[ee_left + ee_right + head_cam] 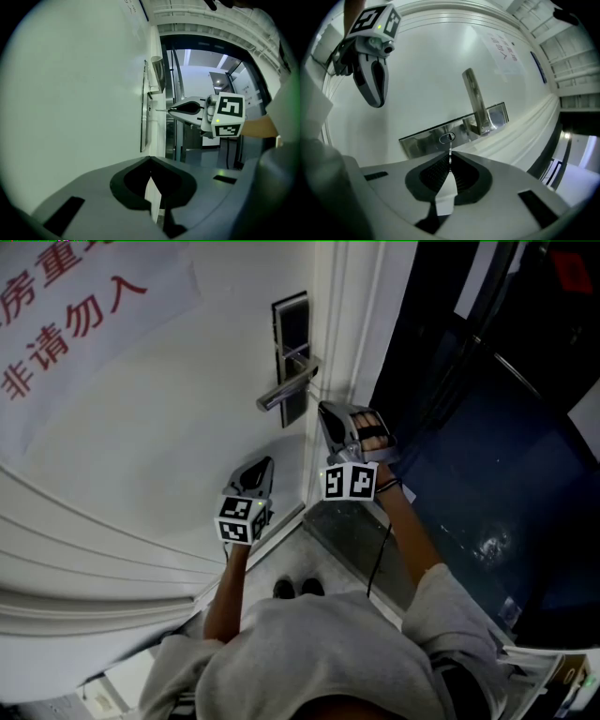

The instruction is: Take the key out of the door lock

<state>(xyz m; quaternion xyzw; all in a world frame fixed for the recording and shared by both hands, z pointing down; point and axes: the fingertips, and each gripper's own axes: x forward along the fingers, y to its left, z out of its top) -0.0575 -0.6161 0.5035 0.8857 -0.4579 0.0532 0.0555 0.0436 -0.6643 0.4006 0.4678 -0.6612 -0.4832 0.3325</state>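
The white door (169, 418) carries a paper sign (66, 315) printed in large red Chinese characters; the lower line reads 非请勿入, and the upper line is cut off by the edge of the head view, with only 房重 legible. In the right gripper view the sign appears far off and its writing is too small to read.

A metal lock plate (292, 324) sits near the door's edge, with a lever handle (286, 385) sticking out from it; the oval keyhole (447, 137) lies on the plate beside the handle's base.

The right gripper (326, 412) points at the plate just below the handle; its jaws are closed on the key (450, 153), whose thin blade projects from the fingertips straight toward the keyhole. The blade's tip is at the hole or just short of it; I cannot tell whether it is inside.

The left gripper (266, 465) hovers lower on the door face, apart from the plate; its jaws are together with nothing between them.

Each gripper bears a cube of black-and-white square markers, without readable text; a small green light glows on the cube of the right one (218, 121).

The doorway beside the frame opens onto a dark floor (487, 474).
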